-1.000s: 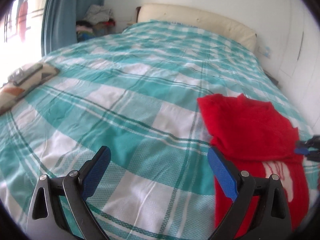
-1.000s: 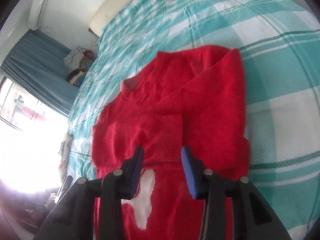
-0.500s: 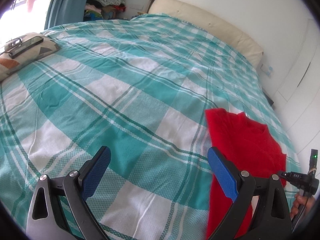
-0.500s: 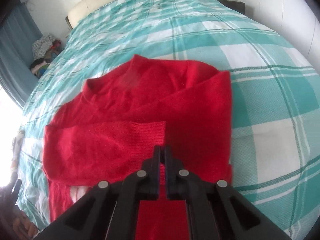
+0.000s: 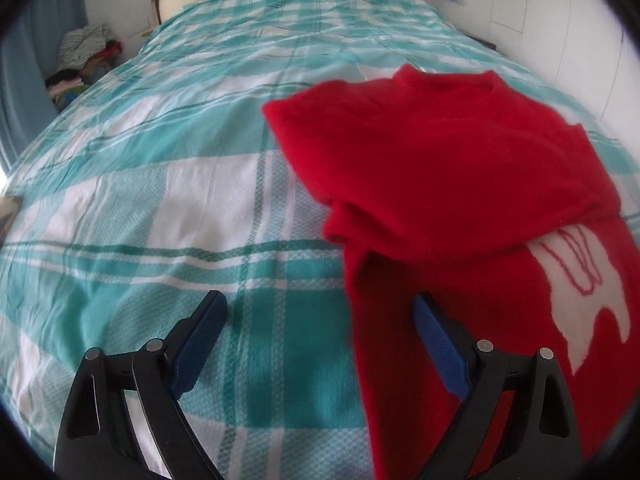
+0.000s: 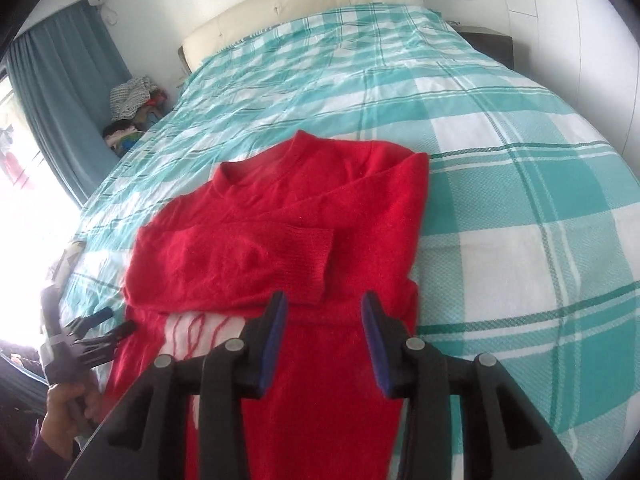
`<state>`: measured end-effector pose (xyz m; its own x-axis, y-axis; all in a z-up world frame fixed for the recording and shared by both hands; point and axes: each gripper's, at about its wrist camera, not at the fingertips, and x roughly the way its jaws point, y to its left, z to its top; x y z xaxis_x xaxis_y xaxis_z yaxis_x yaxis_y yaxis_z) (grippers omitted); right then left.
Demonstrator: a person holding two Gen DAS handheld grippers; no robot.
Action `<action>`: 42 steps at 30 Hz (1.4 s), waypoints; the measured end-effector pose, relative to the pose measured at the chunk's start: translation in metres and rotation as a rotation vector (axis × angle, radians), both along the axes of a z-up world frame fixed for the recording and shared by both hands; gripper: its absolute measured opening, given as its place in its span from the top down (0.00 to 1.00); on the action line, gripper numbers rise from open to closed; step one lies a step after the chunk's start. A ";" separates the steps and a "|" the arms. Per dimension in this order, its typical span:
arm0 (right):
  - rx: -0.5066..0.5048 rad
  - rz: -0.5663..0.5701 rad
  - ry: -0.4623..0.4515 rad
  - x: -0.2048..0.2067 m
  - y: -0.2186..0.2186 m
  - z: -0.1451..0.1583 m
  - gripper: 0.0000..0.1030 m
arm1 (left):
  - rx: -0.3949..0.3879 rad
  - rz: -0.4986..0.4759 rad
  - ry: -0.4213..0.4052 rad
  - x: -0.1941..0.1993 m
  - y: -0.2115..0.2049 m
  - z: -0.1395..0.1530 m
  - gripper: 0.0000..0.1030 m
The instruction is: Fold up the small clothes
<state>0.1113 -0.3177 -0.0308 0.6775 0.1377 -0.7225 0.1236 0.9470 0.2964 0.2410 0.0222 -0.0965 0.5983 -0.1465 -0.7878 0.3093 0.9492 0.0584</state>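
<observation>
A small red sweater point(image 6: 288, 240) with a white pattern lies flat on the teal-and-white checked bed, both sleeves folded across its chest. In the left wrist view the red sweater point(image 5: 460, 184) fills the right half. My left gripper point(image 5: 320, 320) is open and empty, straddling the sweater's left edge low over the bed. It also shows in the right wrist view point(image 6: 108, 328) at the sweater's left side. My right gripper point(image 6: 324, 312) is open and empty, hovering above the sweater's body just below the folded sleeve cuff.
The checked bedspread point(image 6: 520, 208) stretches to a cream headboard point(image 6: 304, 4). A heap of clothes point(image 6: 132, 108) sits beside the bed by a blue curtain point(image 6: 64, 92). A white wall point(image 6: 580, 20) runs along the right.
My right gripper has opened again after being shut half a second ago. My left gripper has swung right and closer, so the sweater's left edge now lies between its fingers.
</observation>
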 end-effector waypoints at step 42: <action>-0.207 -0.366 -0.032 -0.113 -0.067 -0.014 0.13 | -0.229 0.281 -0.114 -0.064 0.071 0.069 0.00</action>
